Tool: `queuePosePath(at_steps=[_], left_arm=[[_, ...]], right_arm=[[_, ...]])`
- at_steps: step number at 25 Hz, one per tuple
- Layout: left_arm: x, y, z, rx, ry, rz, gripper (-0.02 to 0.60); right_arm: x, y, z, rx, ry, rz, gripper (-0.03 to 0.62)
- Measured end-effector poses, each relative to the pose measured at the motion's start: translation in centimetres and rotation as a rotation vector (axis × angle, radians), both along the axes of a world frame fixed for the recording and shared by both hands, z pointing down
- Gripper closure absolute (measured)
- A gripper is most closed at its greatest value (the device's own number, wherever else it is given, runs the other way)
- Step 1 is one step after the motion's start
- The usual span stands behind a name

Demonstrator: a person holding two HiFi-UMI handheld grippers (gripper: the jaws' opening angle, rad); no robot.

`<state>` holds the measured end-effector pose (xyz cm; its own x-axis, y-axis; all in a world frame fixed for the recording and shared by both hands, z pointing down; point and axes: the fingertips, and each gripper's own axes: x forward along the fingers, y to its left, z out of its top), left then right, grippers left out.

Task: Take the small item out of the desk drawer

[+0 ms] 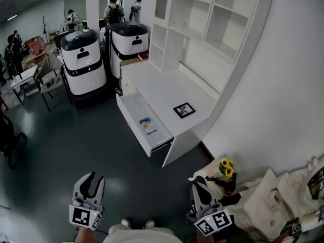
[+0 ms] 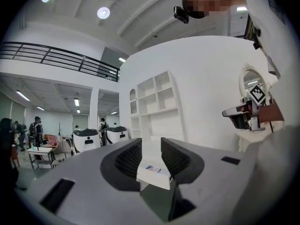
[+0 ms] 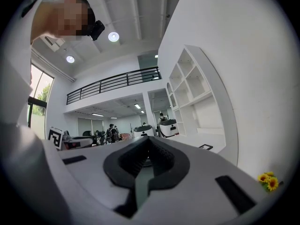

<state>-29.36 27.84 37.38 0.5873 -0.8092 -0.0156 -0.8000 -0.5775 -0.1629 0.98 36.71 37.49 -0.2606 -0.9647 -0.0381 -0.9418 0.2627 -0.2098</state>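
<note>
Far off, the open drawer holds a small blue item; a framed picture lies on the tabletop to its right.

All 3 cams: same far desk

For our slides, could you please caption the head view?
Left gripper and right gripper face a desk whose open drawer holds a small item.
</note>
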Motion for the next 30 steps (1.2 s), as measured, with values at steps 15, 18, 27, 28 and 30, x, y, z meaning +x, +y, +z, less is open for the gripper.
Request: queuePosePath(at_steps=[15, 18, 27, 28, 30], left_arm=[[3.7, -1.8, 3.3, -0.107, 0.011, -0.016, 0.095], [4.0, -2.8, 4.6, -0.134, 0.004, -0.012, 0.092], [6.6, -11.6, 8.2, -0.199, 0.032, 0.034, 0.094], [7.3, -13.3, 8.5, -0.201, 0.041, 0.044, 0.094], [8.4, -17.0, 8.8, -0.206, 0.055, 0.065, 0.094]], right_arm=[[3.3, -1.7, 1.7, -0.027, -0.02, -0.03, 0.585], [3.3, -2.5, 2.4, -0.046, -0.019, -0.034, 0.585], [4.8, -9.9, 3.7, -0.105, 0.011, 0.002, 0.585], [5.1, -11.5, 3.8, -0.111, 0.015, 0.006, 0.585], [5.2, -15.2, 3.5, -0.121, 0.026, 0.007, 0.585]])
